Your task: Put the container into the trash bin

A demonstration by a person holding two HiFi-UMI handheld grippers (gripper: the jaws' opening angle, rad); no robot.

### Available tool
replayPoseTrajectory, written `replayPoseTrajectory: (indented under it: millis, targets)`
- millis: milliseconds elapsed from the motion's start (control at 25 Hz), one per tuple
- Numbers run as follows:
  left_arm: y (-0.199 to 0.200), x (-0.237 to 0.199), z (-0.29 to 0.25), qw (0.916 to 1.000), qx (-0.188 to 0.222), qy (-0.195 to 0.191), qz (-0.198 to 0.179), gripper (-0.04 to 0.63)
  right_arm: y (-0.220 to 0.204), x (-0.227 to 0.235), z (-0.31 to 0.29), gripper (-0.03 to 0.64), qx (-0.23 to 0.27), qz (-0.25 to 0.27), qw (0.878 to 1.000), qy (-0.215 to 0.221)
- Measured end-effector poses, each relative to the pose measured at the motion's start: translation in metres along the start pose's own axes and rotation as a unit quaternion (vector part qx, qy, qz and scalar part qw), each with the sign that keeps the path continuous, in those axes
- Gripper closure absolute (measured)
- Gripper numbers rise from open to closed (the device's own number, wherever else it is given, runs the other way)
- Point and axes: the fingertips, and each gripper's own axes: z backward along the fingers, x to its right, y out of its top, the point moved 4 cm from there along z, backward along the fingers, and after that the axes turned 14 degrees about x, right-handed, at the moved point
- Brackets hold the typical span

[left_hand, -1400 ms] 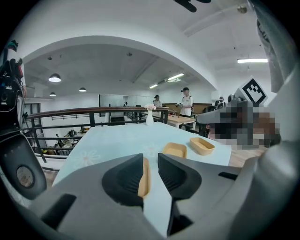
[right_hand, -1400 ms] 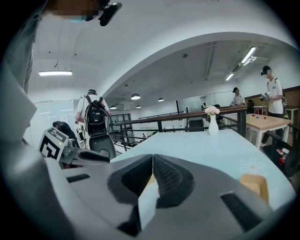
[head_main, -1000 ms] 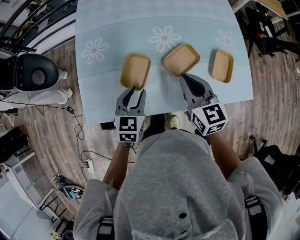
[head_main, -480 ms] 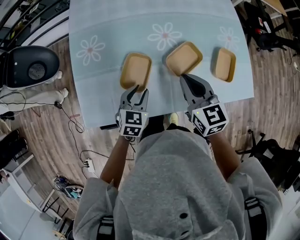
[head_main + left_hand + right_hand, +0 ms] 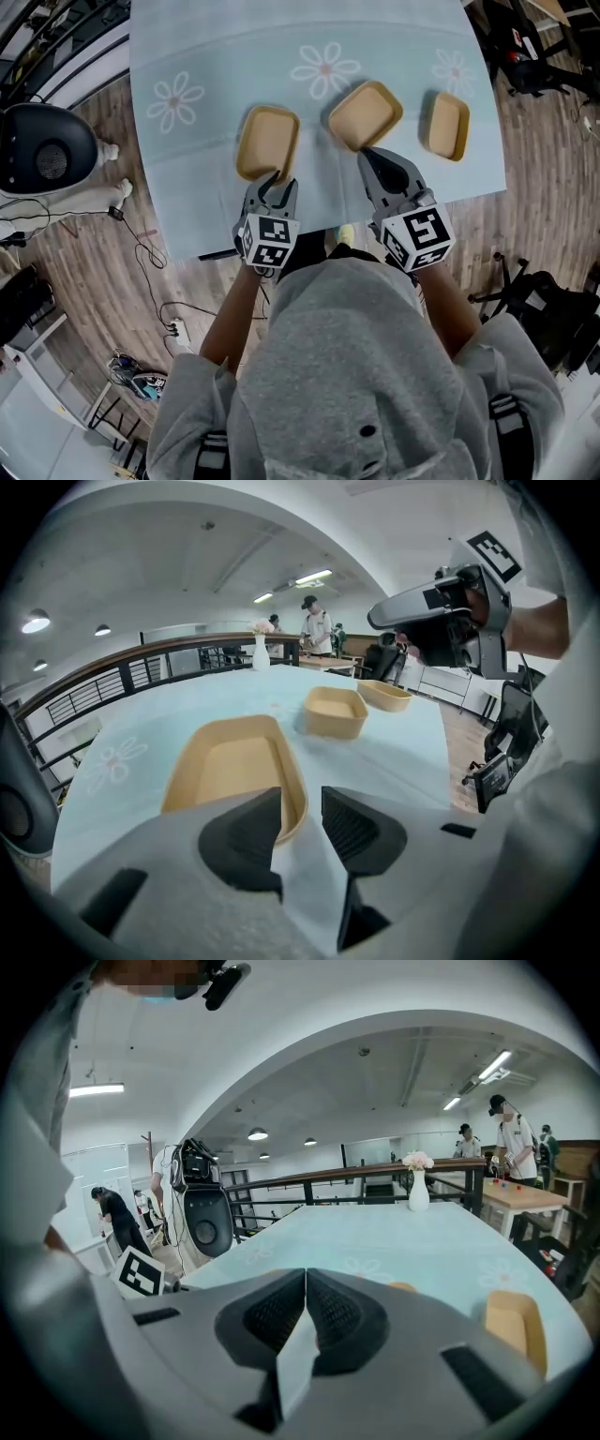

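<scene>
Three tan containers lie on the light blue tablecloth [image 5: 225,56]: a left one [image 5: 267,139] [image 5: 234,766], a middle one [image 5: 366,114] [image 5: 336,710] and a right one [image 5: 444,126] [image 5: 514,1321]. My left gripper [image 5: 273,180] [image 5: 300,803] is open at the near end of the left container, its left jaw over the rim, with cloth showing in the gap. My right gripper [image 5: 366,153] [image 5: 306,1279] is shut on nothing, just short of the middle container. A black trash bin [image 5: 42,150] [image 5: 208,1224] stands on the floor left of the table.
Cables [image 5: 150,253] trail over the wooden floor by the table's near left corner. Black bags and gear [image 5: 539,56] sit to the right. A white vase [image 5: 418,1190] stands at the table's far end, with a railing and several people beyond.
My left gripper has edged forward and tilted toward the near end of the left container. The right gripper has hardly moved. The containers lie where they were.
</scene>
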Motion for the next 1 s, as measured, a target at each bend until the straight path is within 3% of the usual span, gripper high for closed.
replayPoseTrajectory:
  millis: [160,360,480,760,1000]
  targets:
    - [0.000,-0.005,-0.003,0.9999,-0.008,0.007,-0.014,0.459,0.003,0.001,-0.002,0.591,0.004,0.002,1.000,-0.002]
    - [0.001,-0.005,-0.007,0.9978,-0.024,0.020,-0.058,0.459,0.004,0.007,0.004,0.591,0.006,0.002,1.000,-0.008]
    - [0.000,-0.003,-0.008,0.9966,-0.031,0.026,-0.072,0.490,0.004,0.010,0.011,0.591,0.007,0.002,1.000,-0.011]
    - [-0.001,0.001,-0.010,0.9968,-0.038,0.025,-0.066,0.548,0.006,0.013,0.023,0.591,0.013,0.005,1.000,-0.010]
    - [0.004,0.003,0.000,0.9961,-0.031,0.045,-0.068,0.558,0.008,0.014,0.034,0.591,0.018,0.008,1.000,-0.003]
